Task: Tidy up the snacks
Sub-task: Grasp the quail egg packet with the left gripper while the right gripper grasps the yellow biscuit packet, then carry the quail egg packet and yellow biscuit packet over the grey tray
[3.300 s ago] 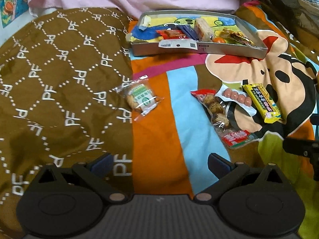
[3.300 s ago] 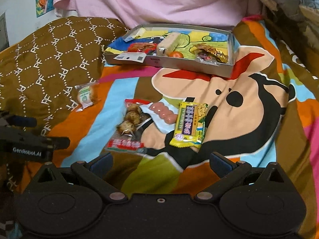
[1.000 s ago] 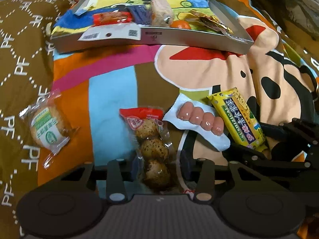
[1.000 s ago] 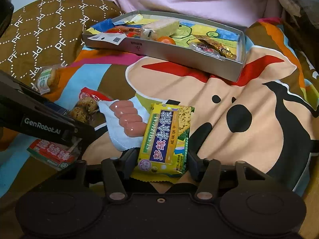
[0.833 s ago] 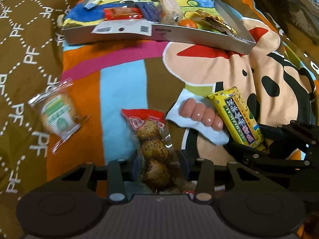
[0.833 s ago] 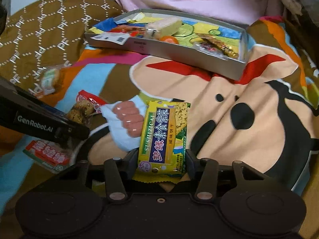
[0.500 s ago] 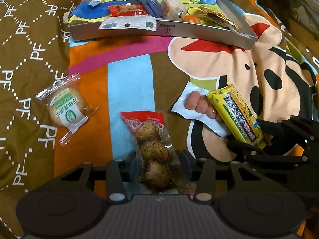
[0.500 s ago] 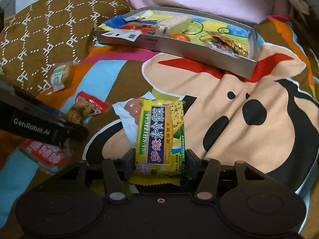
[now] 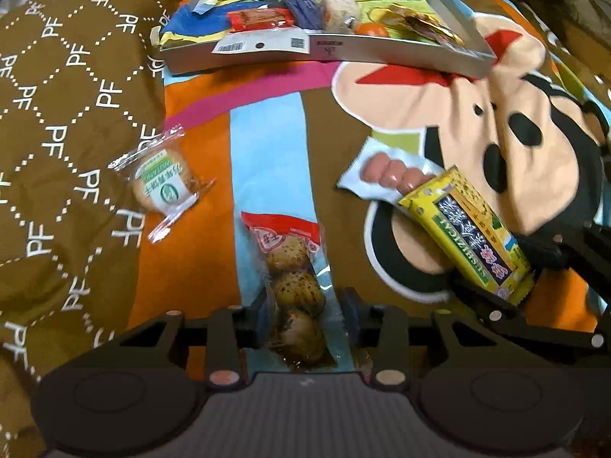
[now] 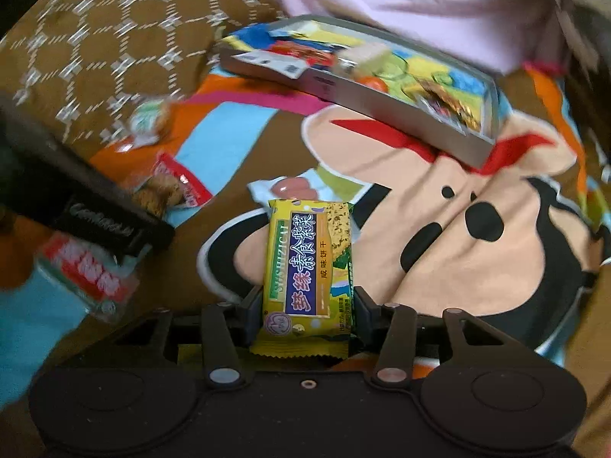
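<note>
- The left gripper (image 9: 305,316) is closed around the lower half of a clear egg packet (image 9: 296,286), its red-topped end sticking out forward over the blanket (image 9: 267,152).
- The right gripper (image 10: 303,315) is clamped on the near end of a yellow cracker pack (image 10: 309,259), most of the pack's length jutting out ahead of the fingers.
- The tray (image 9: 382,47) that appears to be collecting the snacks sits at the far edge of the blanket, well apart from both grippers and already holding several wrapped items.
- Two snacks lie loose on the blanket: a round biscuit packet (image 9: 164,183) on the left, and a sausage pack (image 9: 389,177) whose near end is hidden by the cracker pack in both views.
- Risk, by judgement: the egg packet is slick film held across soft, rounded contents, so it could slide or squeeze out on the way to the tray.
- Risk: the cracker pack is gripped at one end only; a quick swing could let it pivot, or too firm a pinch could crack the biscuits.
- Risk: both grippers work close together, and may collide or knock the tray's contents if they arrive at once.
</note>
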Tool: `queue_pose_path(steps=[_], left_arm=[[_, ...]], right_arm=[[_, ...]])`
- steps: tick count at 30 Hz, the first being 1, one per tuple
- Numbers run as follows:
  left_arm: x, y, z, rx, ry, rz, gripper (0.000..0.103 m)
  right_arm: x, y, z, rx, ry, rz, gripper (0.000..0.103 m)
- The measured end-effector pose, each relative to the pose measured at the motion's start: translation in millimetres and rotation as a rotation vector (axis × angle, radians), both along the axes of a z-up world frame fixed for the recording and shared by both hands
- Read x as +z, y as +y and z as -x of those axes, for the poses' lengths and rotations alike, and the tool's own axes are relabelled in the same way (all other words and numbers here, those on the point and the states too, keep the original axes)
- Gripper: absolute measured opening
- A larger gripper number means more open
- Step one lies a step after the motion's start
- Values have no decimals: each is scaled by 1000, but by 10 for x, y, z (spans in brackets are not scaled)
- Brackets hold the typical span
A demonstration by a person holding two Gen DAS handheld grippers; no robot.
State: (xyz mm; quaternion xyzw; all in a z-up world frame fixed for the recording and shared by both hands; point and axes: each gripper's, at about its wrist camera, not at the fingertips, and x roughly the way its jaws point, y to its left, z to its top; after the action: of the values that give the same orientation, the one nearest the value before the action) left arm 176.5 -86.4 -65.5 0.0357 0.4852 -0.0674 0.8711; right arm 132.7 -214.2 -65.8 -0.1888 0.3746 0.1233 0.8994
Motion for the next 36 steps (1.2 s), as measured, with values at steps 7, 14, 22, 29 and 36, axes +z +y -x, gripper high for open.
queue_pose_path(steps=[7,14,22,29,36], left_arm=[[189,74,311,3,-20,11,40],[485,212,421,14,-97,13,40],[916,350,222,59,-202,53,41],[1320,449,-194,96,-291,92,41],[1508,529,-798,122,-352,76,41]], right_arm=[[136,115,271,55,-81,96,49],[458,149,419,49,-174,76,49],[820,213,465,49,-322,45,49],[1236,146,135,23,-422,6,50],[1418,153,-590,-36,-453,-100,50]])
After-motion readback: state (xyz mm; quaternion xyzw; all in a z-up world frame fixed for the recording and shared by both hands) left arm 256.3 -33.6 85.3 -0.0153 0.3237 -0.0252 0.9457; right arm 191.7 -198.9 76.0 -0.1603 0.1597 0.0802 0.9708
